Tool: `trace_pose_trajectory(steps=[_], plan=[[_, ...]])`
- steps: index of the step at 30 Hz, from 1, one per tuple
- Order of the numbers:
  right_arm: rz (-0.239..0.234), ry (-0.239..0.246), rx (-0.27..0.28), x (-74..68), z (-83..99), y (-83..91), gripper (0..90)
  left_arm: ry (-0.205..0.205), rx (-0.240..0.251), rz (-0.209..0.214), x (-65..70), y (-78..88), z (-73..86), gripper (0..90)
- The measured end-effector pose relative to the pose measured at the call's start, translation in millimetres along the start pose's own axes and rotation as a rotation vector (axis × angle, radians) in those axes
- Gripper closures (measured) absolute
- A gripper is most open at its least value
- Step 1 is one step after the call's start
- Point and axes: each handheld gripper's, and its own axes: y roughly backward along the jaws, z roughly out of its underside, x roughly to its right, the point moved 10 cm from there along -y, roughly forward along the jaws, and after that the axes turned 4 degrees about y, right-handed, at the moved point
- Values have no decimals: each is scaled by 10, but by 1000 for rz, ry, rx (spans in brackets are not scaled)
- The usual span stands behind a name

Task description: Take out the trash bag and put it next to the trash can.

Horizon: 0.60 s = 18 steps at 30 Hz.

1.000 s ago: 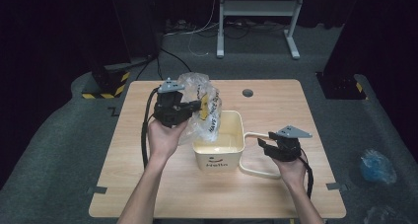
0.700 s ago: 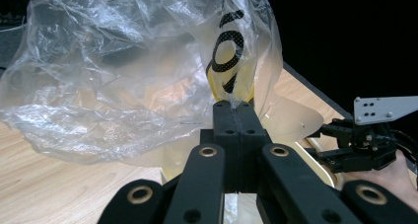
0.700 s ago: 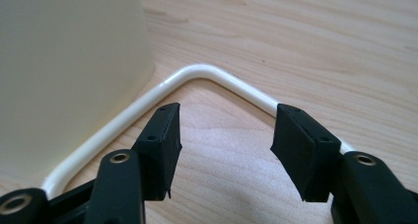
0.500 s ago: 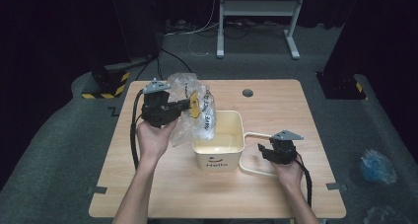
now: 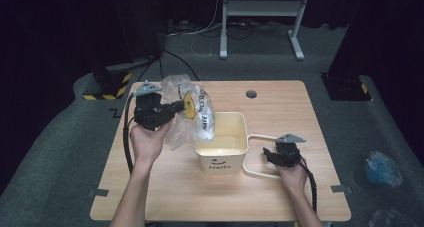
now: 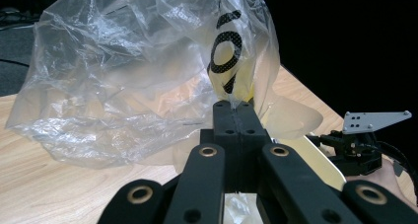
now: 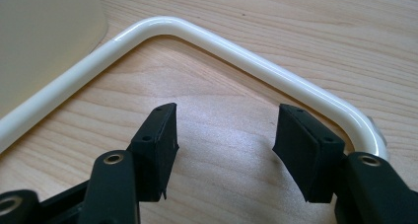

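Overhead, the plastic bag point(image 5: 187, 114) hung crumpled above the left half of the table point(image 5: 165, 197), just beside the bin's left rim. It was thin, clear, wrinkled film with black lettering and a yellow patch, and its lower folds drooped toward the tabletop. The left hand-held gripper point(image 5: 176, 107) had its jaws pressed together on a pinch of that film; the left gripper view showed the film point(image 6: 123, 81) billowing above the closed black jaws. The cream plastic bin point(image 5: 222, 142) was square, smooth-walled and open-topped, with a printed face on its front. Its glossy tubular handle point(image 5: 255, 154) lay flat on the light wood-grain table to the right. The right hand-held gripper point(image 7: 224, 135) rested low inside the handle's loop; its jaws had just been opening and stood apart with nothing between them.
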Motion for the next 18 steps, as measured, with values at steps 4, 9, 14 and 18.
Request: trace_pose_trajectory(steps=[4,9,14,18], plan=[[10,4,-8,15,14,-23,412,10,4,-6,-54,20,16,900],[13,6,-13,15,22,-30,408,24,11,-5,-94,42,24,900],[7,5,-10,15,21,-32,415,33,18,-7,-126,81,15,900],[4,7,-6,17,23,-33,413,46,26,-7,-144,114,5,900]])
